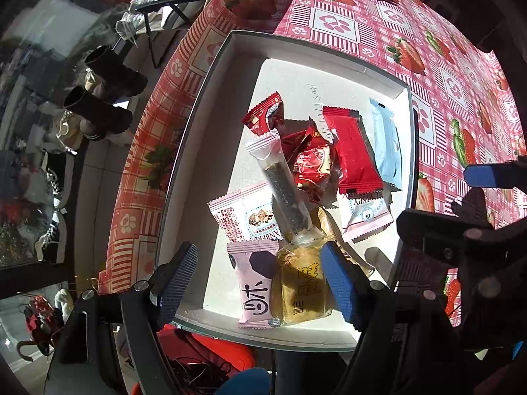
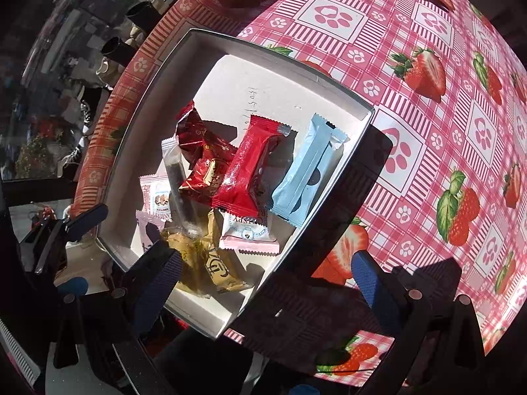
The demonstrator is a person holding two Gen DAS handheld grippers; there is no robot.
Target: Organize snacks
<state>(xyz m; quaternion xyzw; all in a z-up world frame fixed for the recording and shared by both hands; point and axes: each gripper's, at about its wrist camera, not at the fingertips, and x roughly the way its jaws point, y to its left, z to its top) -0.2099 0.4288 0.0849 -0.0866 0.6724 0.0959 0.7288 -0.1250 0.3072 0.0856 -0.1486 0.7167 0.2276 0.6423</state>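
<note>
In the left wrist view the clear tube packet [image 1: 283, 184] lies over the cranberry biscuit packet [image 1: 245, 214], covering its right end. The bright red wrapper [image 1: 354, 151] covers the top of the white-and-pink packet [image 1: 365, 212]. In the right wrist view the golden packet [image 2: 210, 263] is partly hidden behind a blue pad. The handwriting on the box floor [image 2: 252, 105] is too small to read.

A shallow white cardboard box [image 1: 230, 75] lies on the pink strawberry-print tablecloth [image 1: 378, 23]. At six o'clock the left gripper [image 1: 260, 283] hangs open-jawed over a pink wrapper [image 1: 253, 286] and a translucent gold packet [image 1: 303, 286].
</note>
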